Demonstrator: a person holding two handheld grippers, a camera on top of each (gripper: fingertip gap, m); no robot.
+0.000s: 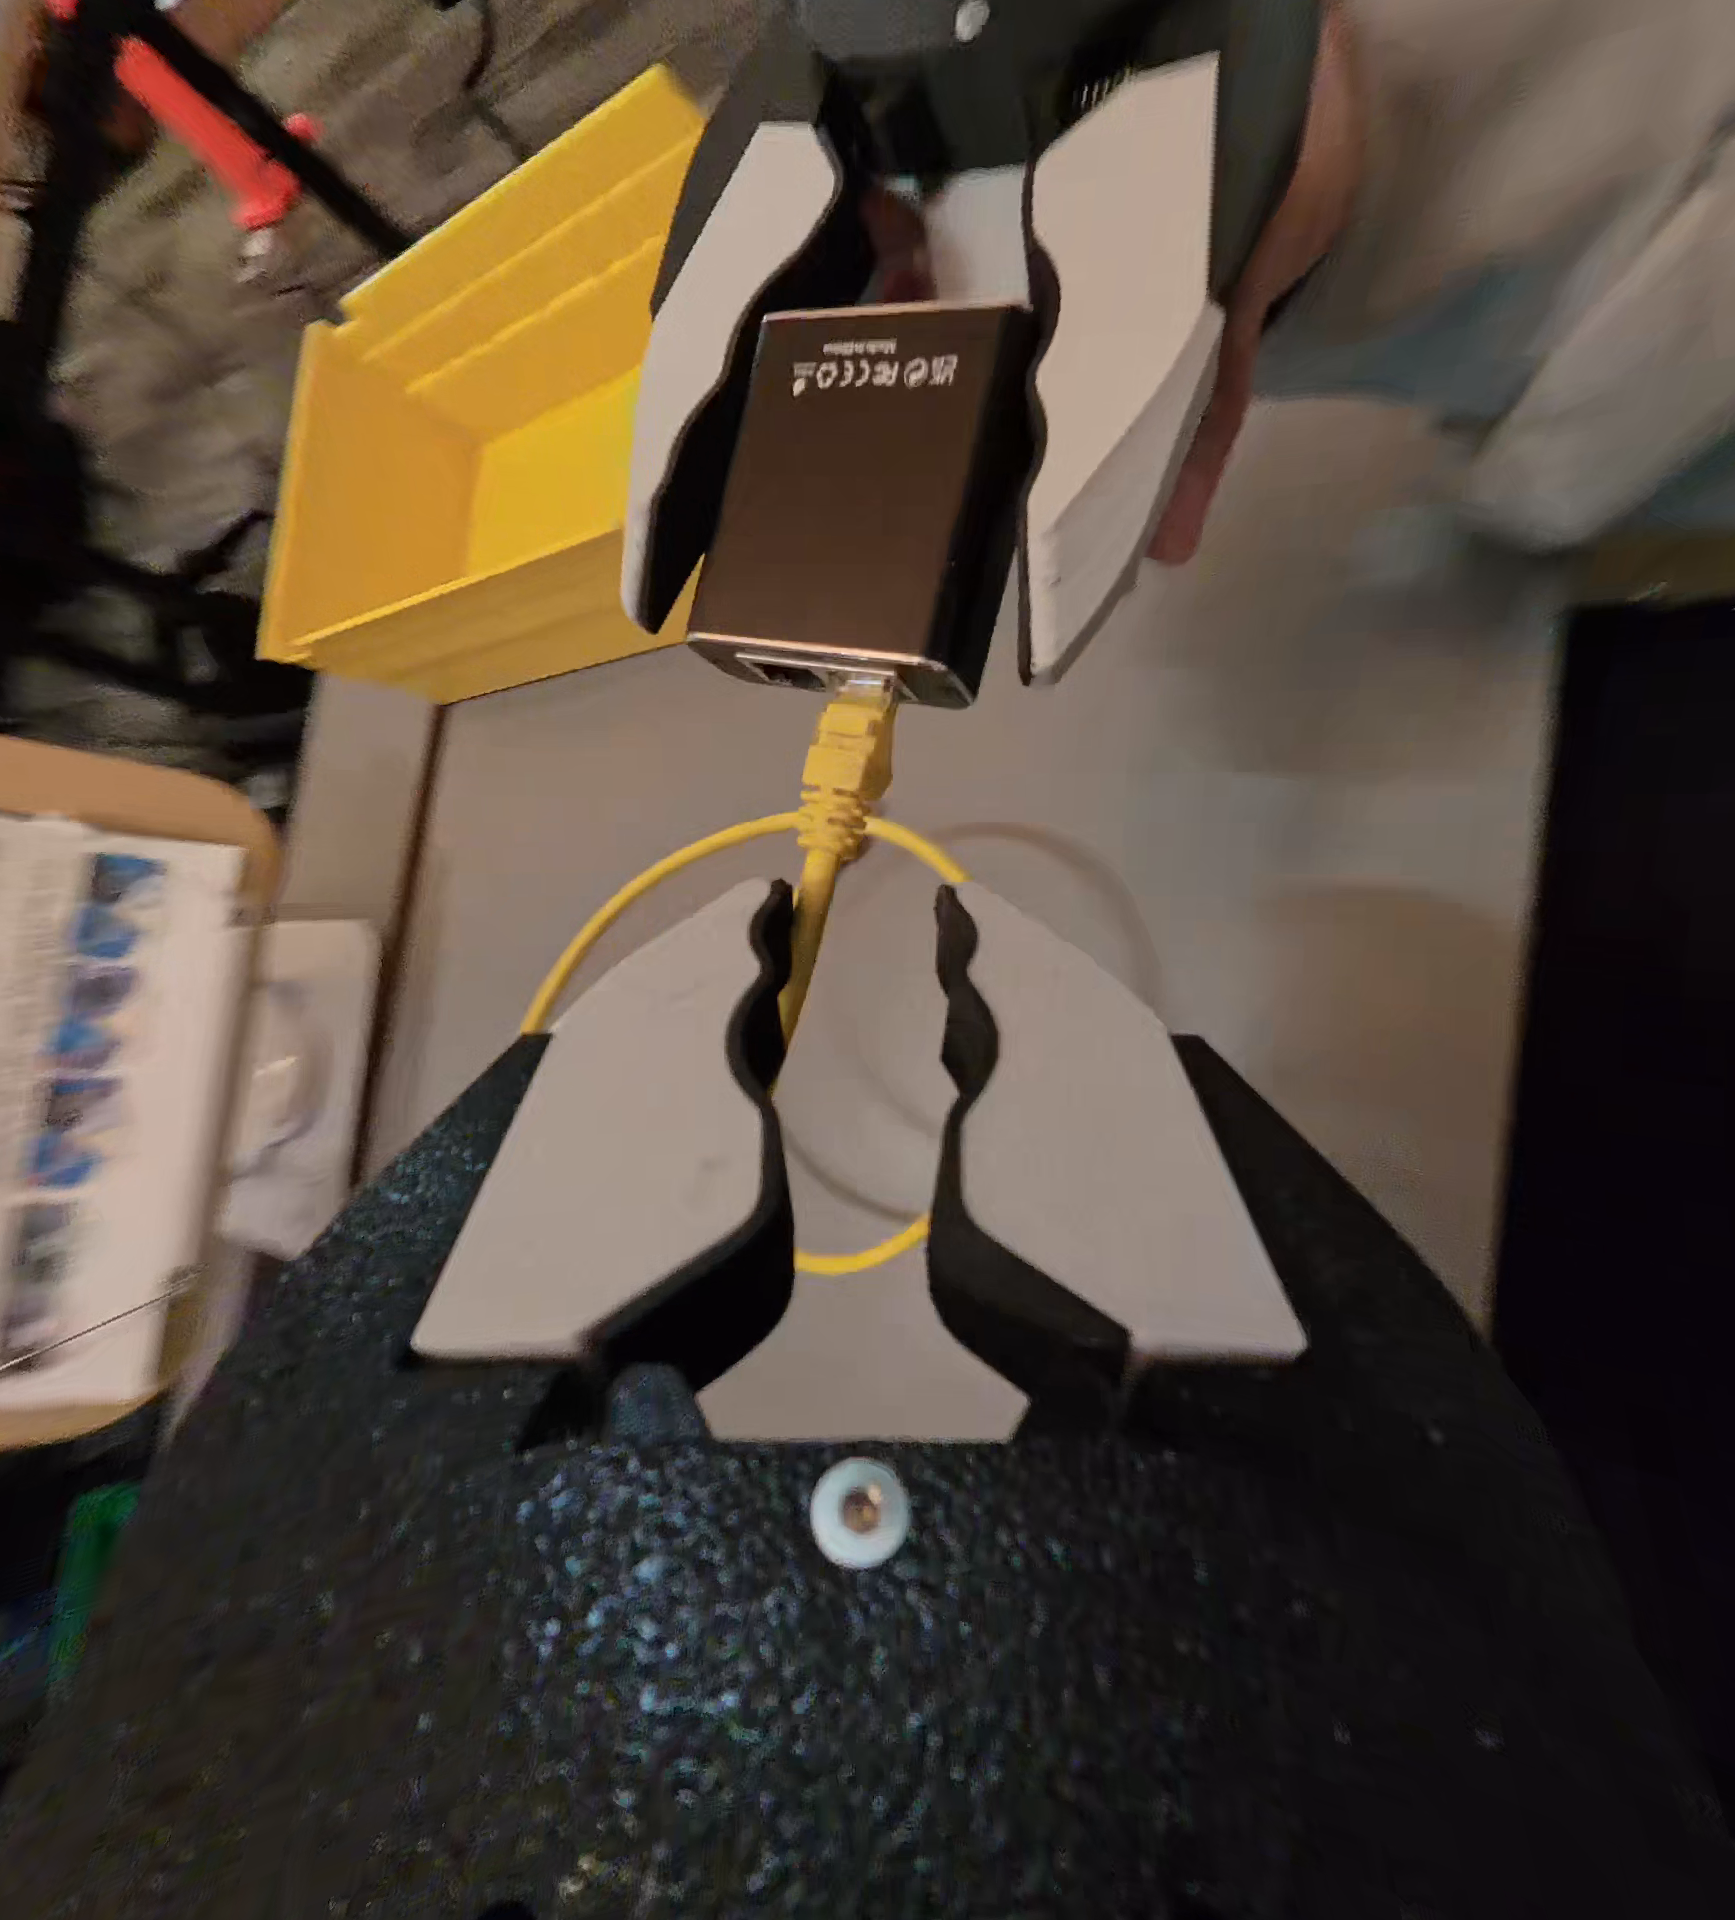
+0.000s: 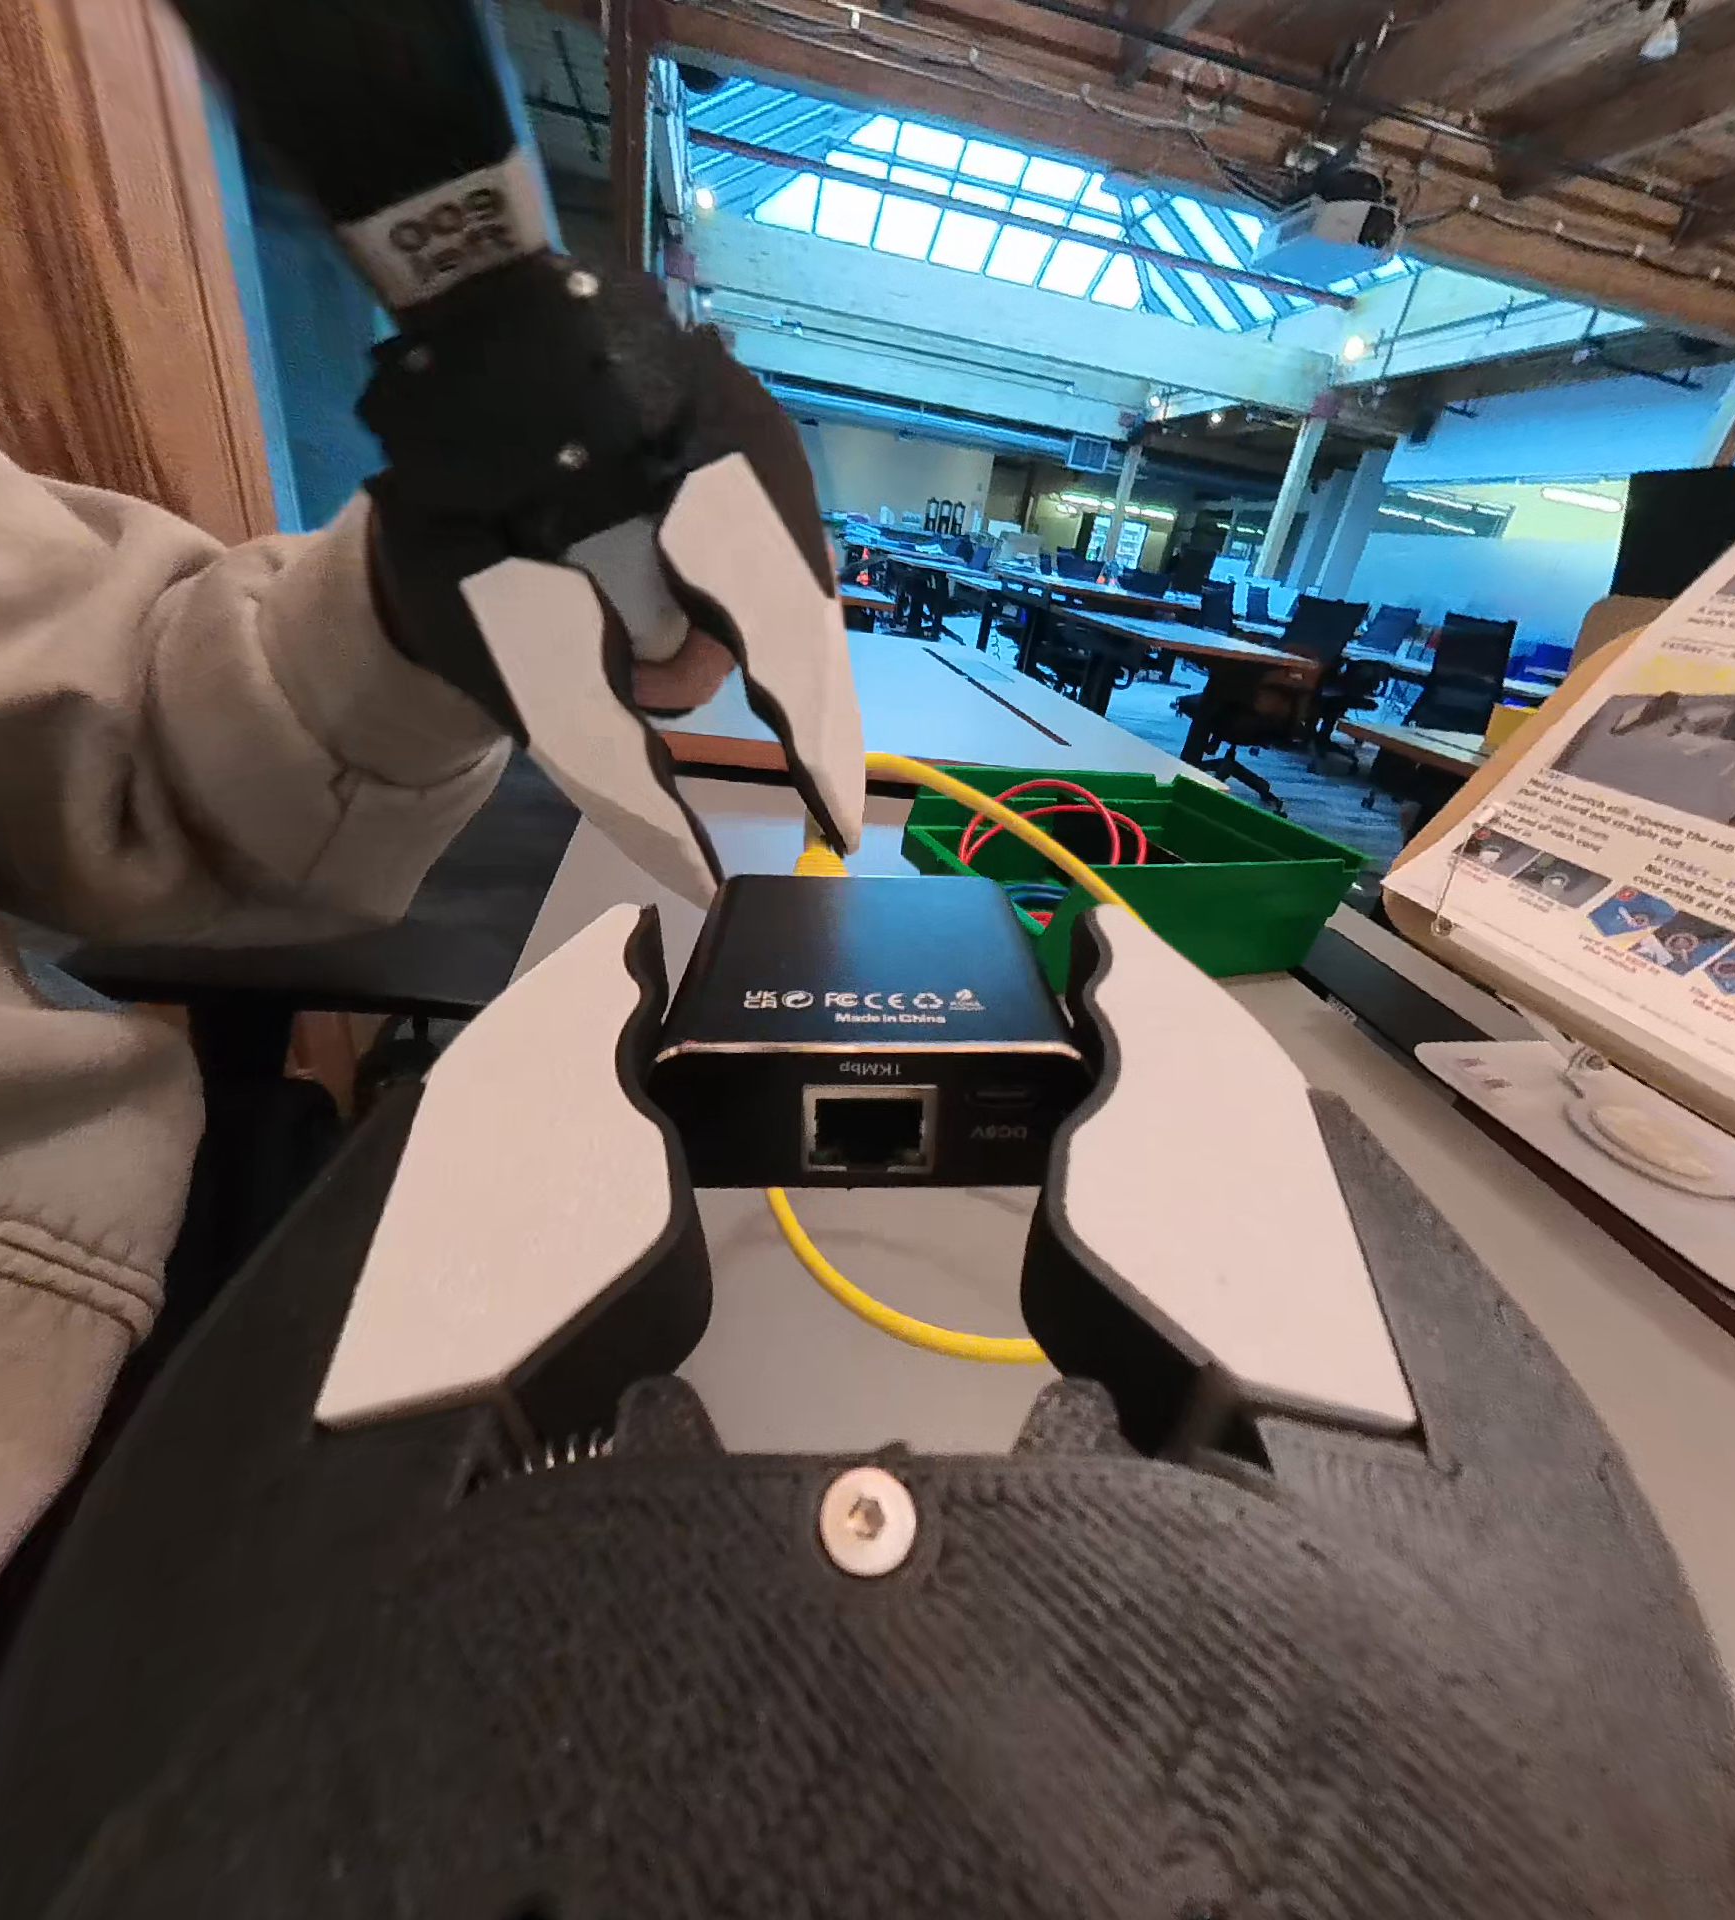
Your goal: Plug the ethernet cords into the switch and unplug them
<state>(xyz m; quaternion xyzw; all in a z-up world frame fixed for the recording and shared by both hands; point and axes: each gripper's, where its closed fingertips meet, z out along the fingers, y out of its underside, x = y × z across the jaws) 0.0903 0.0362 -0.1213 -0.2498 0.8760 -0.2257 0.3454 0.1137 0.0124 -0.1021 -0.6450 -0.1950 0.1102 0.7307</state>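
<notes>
While the right gripper clamps the black switch between its 2 fingers, the left gripper stands released just beyond the switch's far end, its fingers flanking the yellow ethernet cord plugged into a far-side port.

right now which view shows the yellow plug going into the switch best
The left wrist view: the yellow plug sits seated in a port on the switch, facing the camera. In the right wrist view only the plug's tip peeks over the switch's far edge, behind the left gripper.
</notes>
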